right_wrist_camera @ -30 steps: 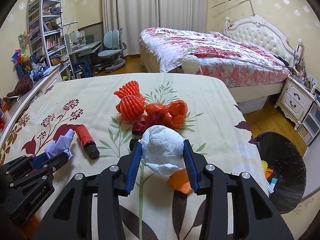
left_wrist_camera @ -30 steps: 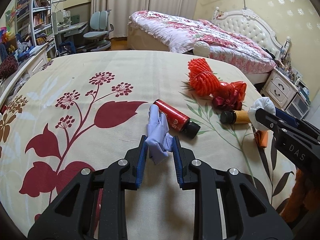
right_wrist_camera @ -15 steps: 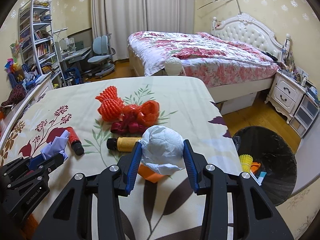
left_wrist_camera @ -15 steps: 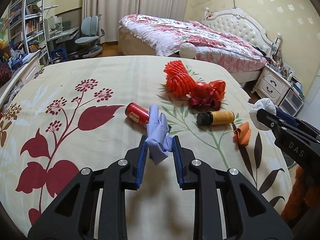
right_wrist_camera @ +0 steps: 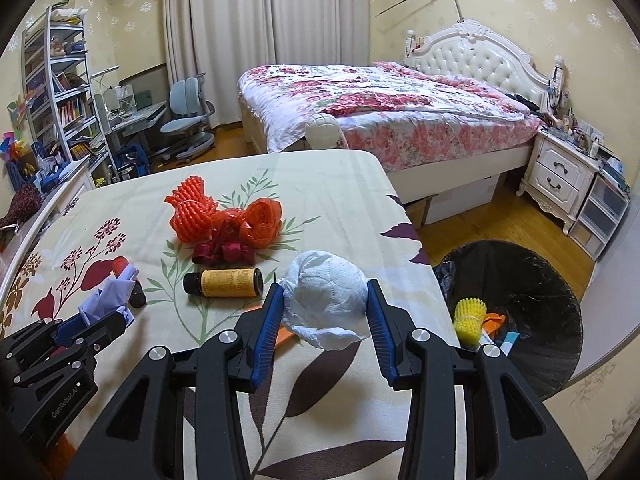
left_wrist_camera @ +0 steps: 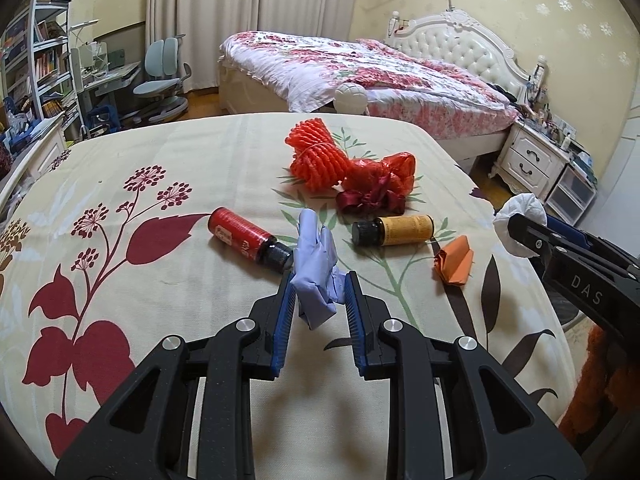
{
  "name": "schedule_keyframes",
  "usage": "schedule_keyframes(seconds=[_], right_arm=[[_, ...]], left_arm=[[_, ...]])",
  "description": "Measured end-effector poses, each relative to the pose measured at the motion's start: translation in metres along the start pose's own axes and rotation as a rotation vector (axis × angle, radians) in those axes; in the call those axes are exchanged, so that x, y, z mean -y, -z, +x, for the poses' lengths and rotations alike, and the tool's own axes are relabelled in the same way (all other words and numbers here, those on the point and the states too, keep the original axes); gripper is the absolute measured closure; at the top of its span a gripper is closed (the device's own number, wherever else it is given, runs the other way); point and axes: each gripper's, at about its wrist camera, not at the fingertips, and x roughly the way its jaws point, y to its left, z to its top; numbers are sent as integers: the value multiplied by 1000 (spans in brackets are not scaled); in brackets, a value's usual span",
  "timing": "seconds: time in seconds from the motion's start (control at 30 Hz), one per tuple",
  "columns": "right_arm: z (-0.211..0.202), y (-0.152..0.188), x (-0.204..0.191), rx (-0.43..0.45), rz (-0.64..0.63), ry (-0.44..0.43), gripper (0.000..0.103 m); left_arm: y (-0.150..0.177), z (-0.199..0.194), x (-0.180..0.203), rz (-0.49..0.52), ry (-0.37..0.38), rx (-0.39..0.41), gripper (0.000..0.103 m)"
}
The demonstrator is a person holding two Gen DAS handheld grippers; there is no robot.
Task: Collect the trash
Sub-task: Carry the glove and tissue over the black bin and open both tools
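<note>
Blue pads of my left gripper (left_wrist_camera: 318, 296) are clamped on a crumpled pale-blue glove (left_wrist_camera: 316, 268), whose loose fingers stick up past my fingertips. That hand is angled downward over the tablecloth (left_wrist_camera: 168, 288), a cream cloth printed with dark red leaves and flowers, and the glove hangs clear of it.

My right gripper (right_wrist_camera: 325, 304) is tilted down too, out near the right edge of the table, and its pads squeeze a wad of white tissue (right_wrist_camera: 326, 300) from both sides. From the left wrist view I see that gripper at the far right, with the white wad at its tip.

Below and to the right of my right gripper stands a black trash bin (right_wrist_camera: 536, 304) on the wooden floor, just beside the table edge. A yellow brush (right_wrist_camera: 470, 316) and some orange and blue scraps lie in it. The tissue is over the table's edge, not over the bin.

On the cloth lie a red bottle (left_wrist_camera: 248, 238) on its side just beyond the glove, a yellow bottle (left_wrist_camera: 396, 230) on its side, a folded orange paper (left_wrist_camera: 454, 264), an orange net bundle (left_wrist_camera: 316, 158) and crumpled red wrapping (left_wrist_camera: 378, 184) touching it. All lie between my two grippers or ahead of them, untouched.
</note>
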Motion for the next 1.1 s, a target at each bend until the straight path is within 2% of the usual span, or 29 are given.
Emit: schedule_keyframes(seconds=[0.2, 0.83, 1.1], right_arm=[[-2, 3, 14, -3, 17, 24, 61], [-14, 10, 74, 8, 106, 112, 61], [-14, 15, 116, 18, 172, 175, 61]], left_arm=[[-3, 1, 12, 16, 24, 5, 78], [-18, 4, 85, 117, 115, 46, 78], [-23, 15, 122, 171, 140, 51, 78]])
